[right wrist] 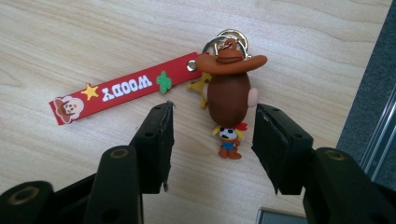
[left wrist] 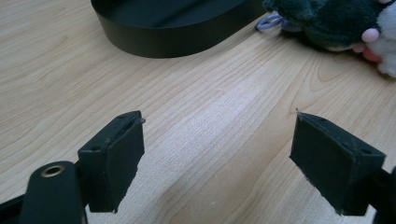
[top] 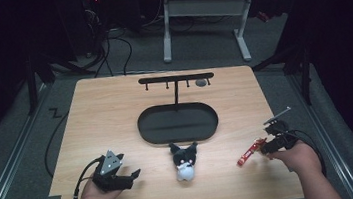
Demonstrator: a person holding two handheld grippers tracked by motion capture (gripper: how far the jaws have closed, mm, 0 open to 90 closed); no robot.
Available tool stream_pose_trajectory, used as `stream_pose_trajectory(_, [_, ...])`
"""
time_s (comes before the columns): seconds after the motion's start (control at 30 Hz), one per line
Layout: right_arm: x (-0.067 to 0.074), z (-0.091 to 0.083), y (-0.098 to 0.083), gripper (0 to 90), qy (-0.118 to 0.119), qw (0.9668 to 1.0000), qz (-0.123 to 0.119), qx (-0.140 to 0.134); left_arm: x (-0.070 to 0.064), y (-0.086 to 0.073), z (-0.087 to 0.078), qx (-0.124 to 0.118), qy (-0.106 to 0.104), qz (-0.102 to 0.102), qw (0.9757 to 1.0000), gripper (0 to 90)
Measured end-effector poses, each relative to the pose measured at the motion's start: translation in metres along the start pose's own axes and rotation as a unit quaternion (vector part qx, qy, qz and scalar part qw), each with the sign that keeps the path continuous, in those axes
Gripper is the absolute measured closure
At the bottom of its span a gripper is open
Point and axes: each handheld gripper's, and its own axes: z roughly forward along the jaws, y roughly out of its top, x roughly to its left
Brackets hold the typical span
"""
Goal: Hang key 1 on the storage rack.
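The left gripper [top: 132,177] rests low over the near-left part of the wooden table [top: 106,117], its jaws spread wide with bare wood between them — it holds nothing. In the left gripper view the pads [left wrist: 114,158] stand well apart, and ahead of them lie the black oval tray [left wrist: 177,32] and, to the right of it, a dark plush toy [left wrist: 336,23] with a pale lilac loop at its edge.

The right gripper [right wrist: 212,144] is partly open over a cowboy figure keychain [right wrist: 229,93]. The jaws flank the brown figure, one on each side, with a gap showing on both sides — no grip on it. The figure's hat sits by a metal ring, and a red strap [right wrist: 121,91] lettered WOODY runs off to the left across the wood. In the high view the keychain [top: 248,152] lies near the table's right edge, just in front of the right gripper [top: 269,145].

The plush toy [top: 185,162] lies between the two hands, just in front of the tray [top: 177,123]. Behind the tray rises a black T-shaped stand [top: 176,82] with small pegs. The room around is dark, with grey flooring, cables and a white desk frame [top: 203,21] at the back.
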Motion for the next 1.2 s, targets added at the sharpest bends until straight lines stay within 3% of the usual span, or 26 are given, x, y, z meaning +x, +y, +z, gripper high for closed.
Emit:
stream_pose_trajectory(0.47, [-0.011,0.017,0.007,47.8,0.001,1.0000,0.007,0.006,0.000,-0.002,0.001,0.005,-0.002,-0.001,1.0000,17.8])
stream_pose_trajectory(1.2, [-0.009,0.034,0.010,61.8,0.003,0.9999,0.000,0.014,-0.001,-0.003,0.004,0.013,-0.006,0.003,0.9999,17.9])
